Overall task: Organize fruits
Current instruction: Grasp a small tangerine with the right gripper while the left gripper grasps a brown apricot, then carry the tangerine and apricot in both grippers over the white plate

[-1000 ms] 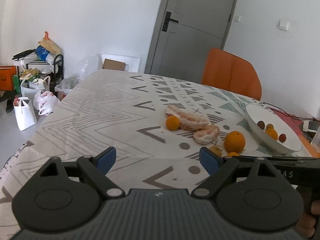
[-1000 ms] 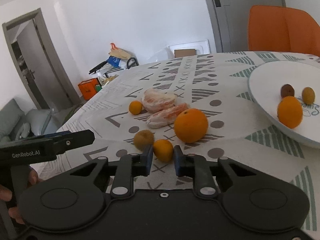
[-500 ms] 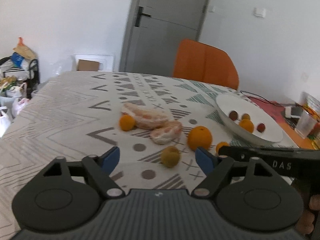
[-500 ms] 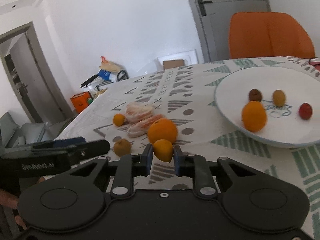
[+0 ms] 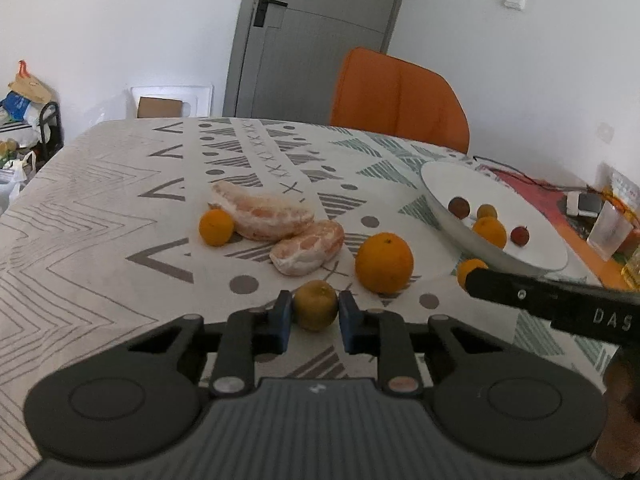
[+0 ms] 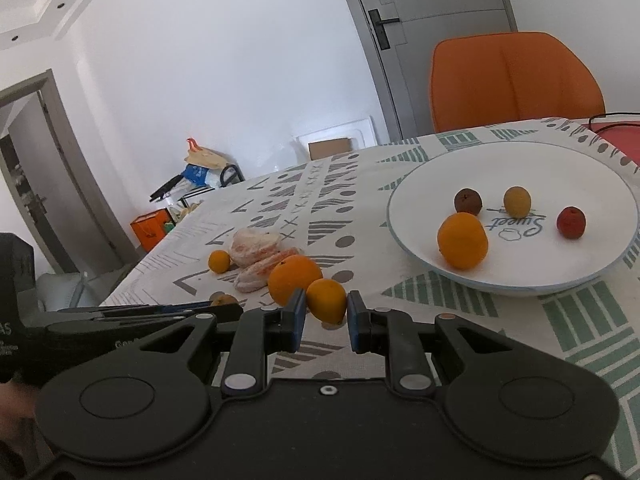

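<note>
My left gripper [image 5: 313, 312] is shut on a greenish-brown fruit [image 5: 315, 305] low over the patterned tablecloth. My right gripper [image 6: 326, 307] is shut on a small orange fruit [image 6: 326, 300] and holds it above the cloth, left of the white plate [image 6: 416, 248]. The plate holds an orange [image 6: 462, 240], a brown fruit [image 6: 468, 201], a yellow fruit [image 6: 517, 201] and a red fruit [image 6: 571, 221]. A big orange [image 5: 384, 262], two peeled pomelo pieces [image 5: 264, 216] and a small orange [image 5: 216, 227] lie on the cloth.
An orange chair [image 5: 400, 98] stands at the table's far side. A plastic cup [image 5: 608, 234] and a cable lie on a red mat at the far right. Bags and a rack [image 5: 24, 120] stand on the floor at the left.
My left gripper has swung right, come down around the greenish-brown fruit and shut on it. My right gripper has lifted the small orange fruit and carried it towards the plate.
</note>
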`<control>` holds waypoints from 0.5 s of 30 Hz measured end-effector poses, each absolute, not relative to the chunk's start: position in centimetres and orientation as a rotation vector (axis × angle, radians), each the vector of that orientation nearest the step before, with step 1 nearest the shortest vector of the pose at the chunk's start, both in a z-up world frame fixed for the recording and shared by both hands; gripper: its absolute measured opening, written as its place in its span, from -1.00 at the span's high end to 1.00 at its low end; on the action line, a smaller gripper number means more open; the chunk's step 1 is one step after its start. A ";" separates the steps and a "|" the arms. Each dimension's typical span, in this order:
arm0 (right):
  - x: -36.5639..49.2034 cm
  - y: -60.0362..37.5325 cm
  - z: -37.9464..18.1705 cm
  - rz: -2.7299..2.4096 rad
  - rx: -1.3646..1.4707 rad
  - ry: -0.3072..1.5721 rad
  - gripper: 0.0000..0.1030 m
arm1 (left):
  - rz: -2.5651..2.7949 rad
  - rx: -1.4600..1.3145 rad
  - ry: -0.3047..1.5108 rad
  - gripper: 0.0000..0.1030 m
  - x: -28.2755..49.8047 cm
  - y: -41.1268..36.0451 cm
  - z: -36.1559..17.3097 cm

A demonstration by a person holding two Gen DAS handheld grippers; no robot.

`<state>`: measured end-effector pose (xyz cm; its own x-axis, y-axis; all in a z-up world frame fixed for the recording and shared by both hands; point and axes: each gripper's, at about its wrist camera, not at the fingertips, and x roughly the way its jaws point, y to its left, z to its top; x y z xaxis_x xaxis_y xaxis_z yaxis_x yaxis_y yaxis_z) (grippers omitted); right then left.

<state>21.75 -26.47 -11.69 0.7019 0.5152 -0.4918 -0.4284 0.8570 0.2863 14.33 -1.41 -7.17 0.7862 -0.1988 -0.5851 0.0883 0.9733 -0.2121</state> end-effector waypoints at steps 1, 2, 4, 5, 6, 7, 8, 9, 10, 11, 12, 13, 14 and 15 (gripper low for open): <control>21.7 -26.5 -11.7 0.529 0.157 0.591 0.61 | -0.153 -0.172 0.643 0.55 14.2 -1.5 -7.0; 21.6 -26.6 -11.6 0.530 0.159 0.588 0.61 | -0.152 -0.166 0.639 0.55 14.0 -1.5 -6.9; 21.6 -26.8 -11.5 0.529 0.165 0.582 0.61 | -0.149 -0.163 0.637 0.55 13.8 -1.6 -6.7; 21.5 -27.0 -11.4 0.527 0.168 0.577 0.61 | -0.149 -0.162 0.635 0.55 13.8 -1.6 -6.5; 21.5 -27.2 -11.3 0.525 0.172 0.572 0.61 | -0.147 -0.160 0.631 0.55 13.8 -1.7 -6.4; 21.4 -27.5 -11.2 0.522 0.177 0.566 0.61 | -0.144 -0.158 0.625 0.55 13.8 -1.8 -6.2; 21.4 -27.7 -11.1 0.519 0.180 0.561 0.61 | -0.143 -0.160 0.618 0.55 13.8 -1.8 -6.0; 21.4 -27.9 -11.0 0.515 0.183 0.556 0.61 | -0.145 -0.161 0.612 0.55 13.9 -1.9 -5.7; 21.4 -28.2 -10.9 0.508 0.188 0.550 0.61 | -0.148 -0.159 0.606 0.55 13.9 -2.0 -5.5; 21.4 -28.5 -10.8 0.503 0.192 0.546 0.61 | -0.151 -0.155 0.598 0.55 14.0 -2.2 -5.2; 21.4 -28.8 -10.7 0.499 0.195 0.540 0.61 | -0.154 -0.151 0.593 0.55 14.0 -2.4 -5.0; 21.4 -29.1 -10.5 0.493 0.198 0.534 0.61 | -0.158 -0.149 0.588 0.55 14.1 -2.6 -4.8; 21.4 -29.4 -10.4 0.489 0.201 0.530 0.61 | -0.162 -0.148 0.584 0.55 14.1 -2.8 -4.6; 21.4 -29.7 -10.4 0.484 0.203 0.526 0.61 | -0.166 -0.147 0.581 0.55 14.2 -3.1 -4.5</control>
<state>21.36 -29.70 -10.37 0.7561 0.4921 -0.4315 -0.3900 0.8682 0.3067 14.16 -3.10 -4.46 0.8235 -0.1968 -0.5321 0.1144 0.9763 -0.1840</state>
